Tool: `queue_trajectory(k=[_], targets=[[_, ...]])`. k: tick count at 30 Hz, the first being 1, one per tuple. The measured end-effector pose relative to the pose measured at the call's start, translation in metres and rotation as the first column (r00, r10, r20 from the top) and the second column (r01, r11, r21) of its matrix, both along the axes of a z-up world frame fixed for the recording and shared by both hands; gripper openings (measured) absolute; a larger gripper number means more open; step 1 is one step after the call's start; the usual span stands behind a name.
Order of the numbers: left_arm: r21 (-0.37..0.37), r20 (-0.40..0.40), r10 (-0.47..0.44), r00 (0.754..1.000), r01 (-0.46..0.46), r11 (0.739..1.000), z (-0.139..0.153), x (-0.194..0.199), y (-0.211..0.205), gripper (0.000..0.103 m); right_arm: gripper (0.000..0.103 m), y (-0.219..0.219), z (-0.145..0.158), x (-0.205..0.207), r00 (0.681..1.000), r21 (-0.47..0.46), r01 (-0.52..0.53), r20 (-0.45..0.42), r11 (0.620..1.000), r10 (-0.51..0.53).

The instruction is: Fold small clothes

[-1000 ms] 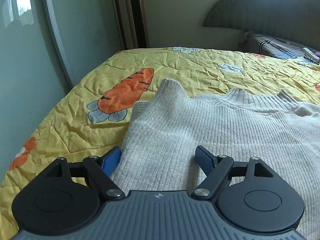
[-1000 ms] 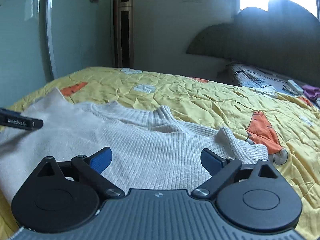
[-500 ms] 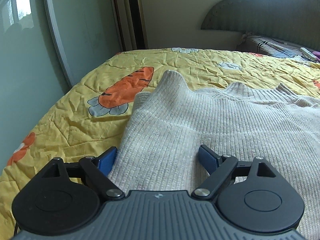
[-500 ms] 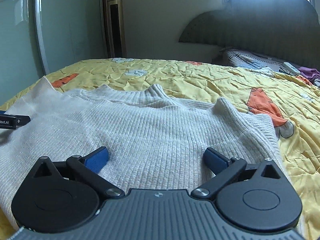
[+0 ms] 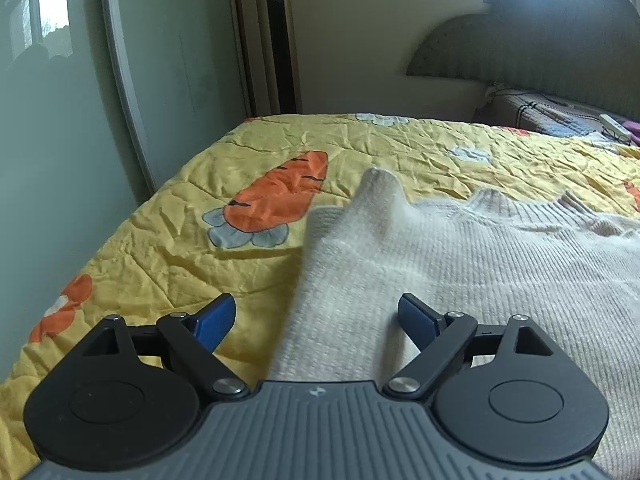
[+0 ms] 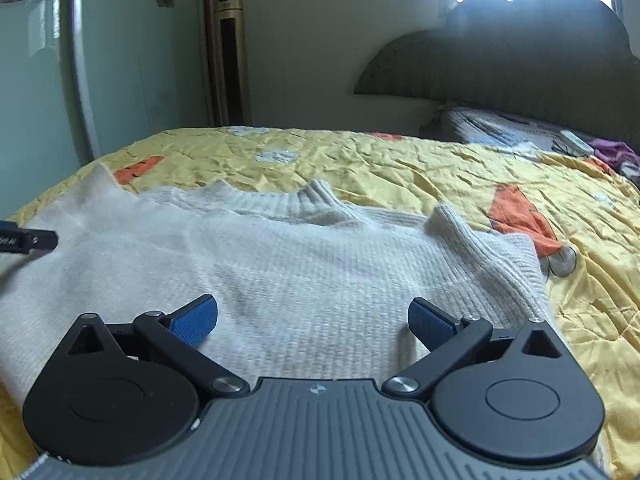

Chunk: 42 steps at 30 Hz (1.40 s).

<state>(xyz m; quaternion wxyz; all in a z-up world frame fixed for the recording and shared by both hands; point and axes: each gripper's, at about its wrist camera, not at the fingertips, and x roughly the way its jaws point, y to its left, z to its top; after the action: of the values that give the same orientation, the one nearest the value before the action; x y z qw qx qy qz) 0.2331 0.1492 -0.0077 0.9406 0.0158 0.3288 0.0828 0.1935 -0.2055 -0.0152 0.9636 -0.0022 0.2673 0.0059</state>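
A cream ribbed knit sweater lies spread on the yellow bedspread, collar away from me. In the left wrist view the sweater fills the right half, its left shoulder corner peaked up. My left gripper is open over the sweater's left edge, its left finger above bare bedspread. My right gripper is open low over the sweater's near right part. The left gripper's tip shows at the far left of the right wrist view.
The yellow bedspread has orange carrot prints. The bed's left edge drops toward a glass wardrobe door. A dark headboard and a striped pillow with a remote sit at the right. A tower fan stands by the wall.
Both grippers stayed open. The left gripper shifted left and tilted up, so its left finger is now over bare bedspread. The right gripper moved closer over the sweater.
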Motion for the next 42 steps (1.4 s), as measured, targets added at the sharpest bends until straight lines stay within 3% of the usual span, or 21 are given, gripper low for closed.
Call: queue_trajectory(k=[5, 10, 13, 16, 18, 20, 22, 25, 28, 31, 33, 35, 39, 41, 42], targets=[[-0.032, -0.033, -0.025, 0.999, 0.024, 0.999, 0.014, 0.023, 0.021, 0.089, 0.103, 0.058, 0.014, -0.022, 0.986, -0.085, -0.153, 0.05, 0.985, 0.157], [0.065, -0.022, -0.079, 0.997, 0.08, 0.995, 0.018, 0.047, 0.003, 0.089, 0.103, 0.105, 0.01, -0.029, 0.963, -0.122, -0.262, 0.034, 0.957, 0.267], [0.084, -0.116, -0.001, 0.993, 0.01, 0.996, 0.003, 0.078, 0.007, 0.09, 0.102, 0.116, 0.004, -0.031, 0.96, -0.124, -0.275, 0.008, 0.953, 0.278], [-0.086, -0.164, 0.006, 0.986, -0.021, 0.996, -0.006, 0.09, 0.03, 0.089, 0.102, 0.117, 0.006, -0.037, 0.964, -0.106, -0.265, 0.003, 0.958, 0.267], [-0.213, -0.159, -0.056, 0.986, 0.022, 0.977, -0.006, 0.087, 0.044, 0.089, 0.103, 0.121, 0.011, -0.048, 0.96, -0.137, -0.275, 0.02, 0.952, 0.28], [-0.326, -0.185, -0.129, 0.974, 0.063, 0.943, -0.009, 0.089, 0.058, 0.09, 0.103, 0.131, 0.013, -0.056, 0.951, -0.197, -0.296, 0.026, 0.935, 0.307], [-0.452, -0.234, -0.201, 0.951, 0.076, 0.889, -0.018, 0.094, 0.071, 0.09, 0.103, 0.149, 0.01, -0.062, 0.937, -0.266, -0.336, 0.007, 0.904, 0.35], [-0.544, -0.218, -0.236, 0.947, 0.082, 0.835, -0.021, 0.093, 0.086, 0.091, 0.102, 0.182, -0.003, -0.07, 0.916, -0.404, -0.37, -0.01, 0.837, 0.4], [-0.606, -0.198, -0.265, 0.944, 0.095, 0.79, -0.025, 0.097, 0.096, 0.092, 0.102, 0.213, -0.021, -0.072, 0.909, -0.53, -0.373, -0.044, 0.762, 0.414], [-0.632, -0.173, -0.298, 0.939, 0.126, 0.765, -0.027, 0.102, 0.097, 0.092, 0.102, 0.236, -0.033, -0.068, 0.912, -0.628, -0.334, -0.028, 0.702, 0.409], [-0.644, -0.156, -0.329, 0.931, 0.157, 0.749, -0.028, 0.107, 0.093, 0.092, 0.102, 0.249, -0.036, -0.06, 0.916, -0.663, -0.309, -0.015, 0.682, 0.401], [-0.651, -0.146, -0.359, 0.922, 0.183, 0.737, -0.029, 0.111, 0.086, 0.092, 0.102, 0.259, -0.035, -0.048, 0.919, -0.664, -0.301, -0.011, 0.684, 0.394], [-0.614, -0.144, -0.377, 0.915, 0.216, 0.759, -0.028, 0.118, 0.073, 0.091, 0.1, 0.277, -0.035, -0.022, 0.924, -0.665, -0.286, -0.001, 0.69, 0.382], [-0.607, -0.148, -0.368, 0.918, 0.21, 0.767, -0.028, 0.122, 0.072, 0.082, 0.097, 0.286, -0.036, -0.009, 0.924, -0.667, -0.283, 0.002, 0.689, 0.381], [-0.599, -0.158, -0.353, 0.922, 0.195, 0.777, -0.028, 0.124, 0.073, 0.066, 0.091, 0.288, -0.035, -0.004, 0.922, -0.663, -0.29, -0.002, 0.69, 0.386]])
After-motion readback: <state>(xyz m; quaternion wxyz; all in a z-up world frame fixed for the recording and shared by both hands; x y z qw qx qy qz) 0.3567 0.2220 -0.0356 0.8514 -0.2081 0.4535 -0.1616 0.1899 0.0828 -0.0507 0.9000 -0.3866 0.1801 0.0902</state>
